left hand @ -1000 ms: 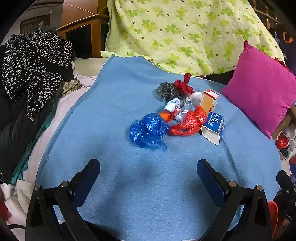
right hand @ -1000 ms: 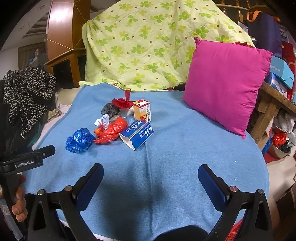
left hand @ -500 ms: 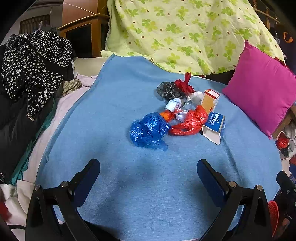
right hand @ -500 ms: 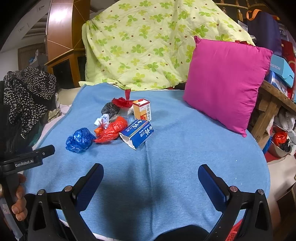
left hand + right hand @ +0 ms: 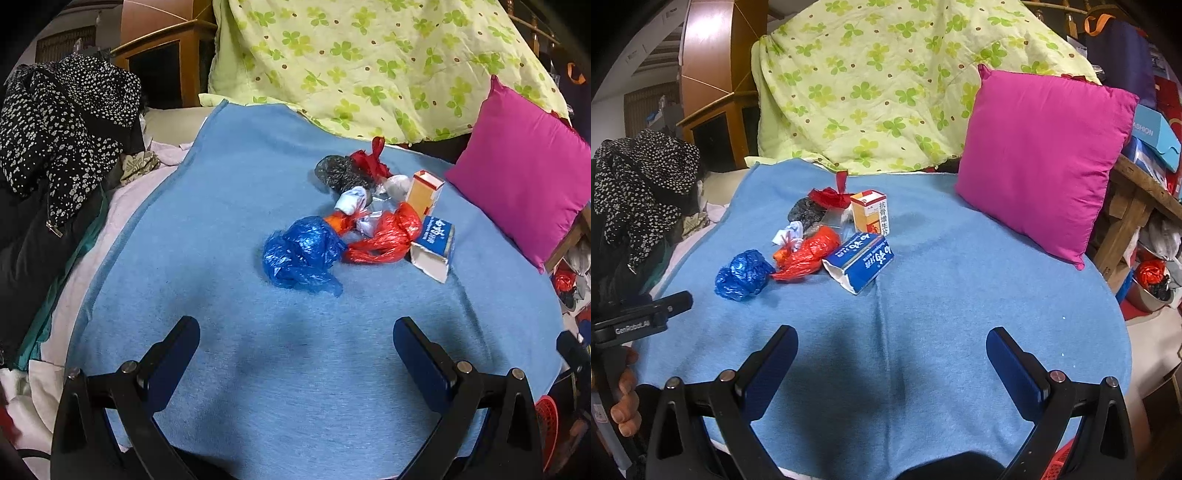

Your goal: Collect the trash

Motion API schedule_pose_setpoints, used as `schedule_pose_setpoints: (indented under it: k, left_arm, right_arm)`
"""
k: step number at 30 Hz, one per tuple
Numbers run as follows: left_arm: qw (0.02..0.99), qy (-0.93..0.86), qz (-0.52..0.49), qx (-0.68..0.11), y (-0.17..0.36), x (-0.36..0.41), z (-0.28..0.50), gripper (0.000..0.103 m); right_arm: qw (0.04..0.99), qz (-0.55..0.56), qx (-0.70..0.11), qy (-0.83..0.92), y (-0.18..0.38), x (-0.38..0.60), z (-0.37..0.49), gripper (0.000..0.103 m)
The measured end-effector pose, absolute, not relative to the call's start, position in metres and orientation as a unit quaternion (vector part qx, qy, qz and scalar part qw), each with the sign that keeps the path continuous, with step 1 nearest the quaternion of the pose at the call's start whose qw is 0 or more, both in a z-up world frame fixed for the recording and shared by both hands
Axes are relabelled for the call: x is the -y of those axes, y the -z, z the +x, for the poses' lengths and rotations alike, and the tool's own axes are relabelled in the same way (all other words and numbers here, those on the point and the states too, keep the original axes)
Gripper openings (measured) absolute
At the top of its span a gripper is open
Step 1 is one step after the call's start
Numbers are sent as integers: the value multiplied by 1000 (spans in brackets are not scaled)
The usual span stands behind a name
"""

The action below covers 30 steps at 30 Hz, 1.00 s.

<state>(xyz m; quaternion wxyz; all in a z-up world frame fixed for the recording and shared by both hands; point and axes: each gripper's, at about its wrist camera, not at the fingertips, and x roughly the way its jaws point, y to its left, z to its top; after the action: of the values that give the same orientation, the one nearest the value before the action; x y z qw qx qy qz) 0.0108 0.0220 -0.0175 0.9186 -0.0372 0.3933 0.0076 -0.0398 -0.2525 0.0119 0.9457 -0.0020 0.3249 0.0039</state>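
A pile of trash lies on a blue blanket point(image 5: 229, 206). A crumpled blue plastic bag point(image 5: 301, 254) point(image 5: 742, 275) is nearest me. Beside it lie a red plastic bag point(image 5: 388, 238) point(image 5: 809, 254), a torn blue carton point(image 5: 434, 245) point(image 5: 860, 264), an upright orange-and-white box point(image 5: 423, 192) point(image 5: 871, 217), a black bag point(image 5: 338, 173) point(image 5: 807, 214), a knotted red bag point(image 5: 371, 160) point(image 5: 831, 195) and white wads point(image 5: 351, 199) point(image 5: 788, 232). My left gripper point(image 5: 295, 332) is open, short of the blue bag. My right gripper point(image 5: 890, 341) is open, short of the carton.
A magenta pillow point(image 5: 1041, 158) point(image 5: 524, 184) leans at the right, a clover-print quilt point(image 5: 369, 55) point(image 5: 886, 85) at the back. Dotted black clothing point(image 5: 62, 122) is heaped on the left. A wooden bench point(image 5: 1134, 206) with boxes stands far right. A hand point(image 5: 624, 398) holds the left tool.
Both views have shifted only slightly; the trash pile sits marginally lower and closer in the right wrist view. Both grippers stay open.
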Motion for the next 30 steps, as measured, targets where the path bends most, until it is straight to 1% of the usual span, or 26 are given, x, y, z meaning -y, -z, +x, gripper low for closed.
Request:
schedule_pose_setpoints:
  k: [5, 10, 14, 16, 19, 20, 21, 22, 23, 25, 27, 30]
  left_arm:
    - [910, -15, -47, -413, 32, -36, 29, 103]
    - [897, -5, -47, -439, 44, -31, 76, 103]
    - [894, -4, -28, -448, 53, -24, 117, 103]
    - [890, -3, -19, -456, 61, -23, 136, 103]
    - [891, 5, -20, -453, 70, -23, 151, 103]
    - [891, 7, -19, -453, 73, -23, 153, 101]
    - [889, 12, -14, -457, 76, -23, 155, 89]
    - [889, 19, -9, -457, 78, -23, 157, 80]
    - [887, 29, -8, -462, 82, -22, 160, 62]
    - [886, 38, -2, -462, 84, -21, 159, 59]
    - [892, 44, 6, -450, 82, -17, 155, 54]
    - [898, 48, -7, -438, 82, -23, 148, 53]
  right_arm:
    - [940, -1, -341, -12, -3, 252, -24, 103]
    - [929, 1, -369, -19, 13, 247, -12, 103]
    - [926, -4, -377, -24, 25, 246, -1, 103]
    - [919, 0, -393, -23, 29, 249, 8, 103]
    - [915, 7, -403, -22, 32, 252, 24, 103]
    - [915, 6, -402, -21, 32, 252, 31, 103]
    - [916, 7, -402, -21, 33, 252, 37, 103]
    - [917, 2, -397, -20, 33, 250, 45, 103]
    - [920, -5, -392, -21, 34, 247, 53, 103]
    - [920, -14, -391, -30, 36, 241, 68, 103]
    - [917, -14, -396, -36, 38, 237, 83, 103]
    - [911, 13, -409, -42, 45, 234, 102, 103]
